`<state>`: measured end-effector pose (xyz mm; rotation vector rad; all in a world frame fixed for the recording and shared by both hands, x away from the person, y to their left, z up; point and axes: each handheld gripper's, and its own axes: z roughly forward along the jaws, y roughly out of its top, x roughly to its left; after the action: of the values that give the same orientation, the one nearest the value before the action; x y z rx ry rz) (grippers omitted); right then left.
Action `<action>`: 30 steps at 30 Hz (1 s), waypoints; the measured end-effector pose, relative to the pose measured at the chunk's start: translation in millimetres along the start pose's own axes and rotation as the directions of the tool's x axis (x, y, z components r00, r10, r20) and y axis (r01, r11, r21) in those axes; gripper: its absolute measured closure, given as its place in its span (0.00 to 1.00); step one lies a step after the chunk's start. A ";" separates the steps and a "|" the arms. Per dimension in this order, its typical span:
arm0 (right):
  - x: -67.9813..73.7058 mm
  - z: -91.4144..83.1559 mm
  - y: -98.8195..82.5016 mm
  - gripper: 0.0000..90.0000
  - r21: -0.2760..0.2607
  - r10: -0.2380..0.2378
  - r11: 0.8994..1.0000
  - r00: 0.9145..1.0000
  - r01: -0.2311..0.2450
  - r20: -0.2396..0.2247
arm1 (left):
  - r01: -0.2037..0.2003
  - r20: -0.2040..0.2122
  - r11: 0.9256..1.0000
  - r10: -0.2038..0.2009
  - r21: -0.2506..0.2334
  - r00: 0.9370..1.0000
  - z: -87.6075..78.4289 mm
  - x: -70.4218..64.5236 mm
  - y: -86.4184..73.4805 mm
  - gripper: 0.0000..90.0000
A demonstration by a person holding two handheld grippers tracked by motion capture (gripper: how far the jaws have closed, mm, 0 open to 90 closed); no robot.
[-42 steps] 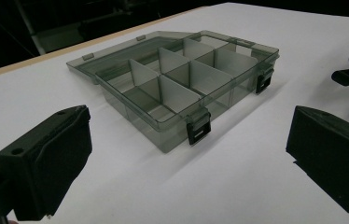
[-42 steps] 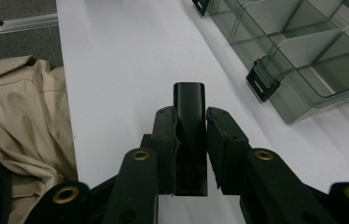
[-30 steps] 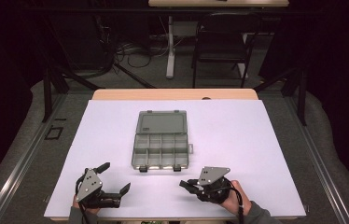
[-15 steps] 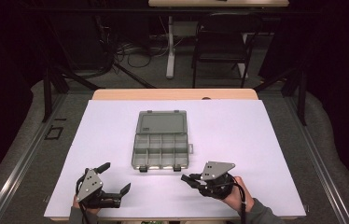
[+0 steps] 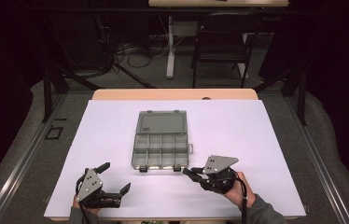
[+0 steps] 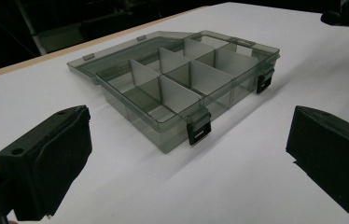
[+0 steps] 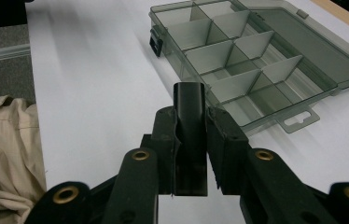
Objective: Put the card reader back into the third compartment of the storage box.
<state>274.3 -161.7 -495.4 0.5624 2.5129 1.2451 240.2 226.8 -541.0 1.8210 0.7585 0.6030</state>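
At the near edge of the table (image 5: 266,140), which is covered with a white sheet, the person's two hands each hold a gripper low over the surface. The left gripper (image 5: 115,178) sits near the front left corner with its jaws spread wide; in the left gripper view they stand far apart at either side of the frame with nothing between them. The right gripper (image 5: 189,172) rests toward the front right, pointing left toward the near right corner of the box, and its jaws are pressed together on a small black flat-sided piece (image 7: 190,140) that stands upright between them; I cannot tell what this piece is. A beige cloth (image 7: 4,149) lies at the lower left of the right gripper view. Just beyond the grippers, near the middle of the table, a grey translucent compartment box (image 5: 161,150) lies open, its dividers forming empty compartments, two black latches on its near side, and its lid (image 5: 161,122) folded back flat on the far side.
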 end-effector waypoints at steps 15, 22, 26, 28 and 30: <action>-10.2 0.6 12.5 0.81 -0.009 0.002 1.000 1.000 -0.002 0.021 | 0.001 -0.002 1.000 -0.001 0.001 1.000 -0.4 0.8 0.0 0.00; -13.9 1.7 18.4 0.81 -0.010 -0.003 1.000 1.000 0.003 0.026 | 0.003 0.000 1.000 -0.003 0.003 1.000 -0.3 0.7 0.0 0.00; -15.7 2.5 22.6 0.81 -0.010 -0.007 1.000 1.000 0.008 0.029 | 0.002 -0.001 1.000 -0.002 0.003 1.000 -0.4 0.9 0.1 0.00; -16.6 3.2 24.7 0.81 -0.011 -0.010 1.000 0.999 0.011 0.034 | 0.000 -0.002 1.000 0.000 0.003 1.000 -0.6 1.1 0.2 0.00; -17.8 3.7 27.0 0.81 -0.009 -0.013 1.000 0.999 0.014 0.034 | 0.000 -0.004 1.000 0.000 0.003 1.000 -0.7 1.1 0.2 0.00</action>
<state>297.4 -152.5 -474.5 0.5588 2.4773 1.2313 240.5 228.0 -540.6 1.8226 0.7626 0.6056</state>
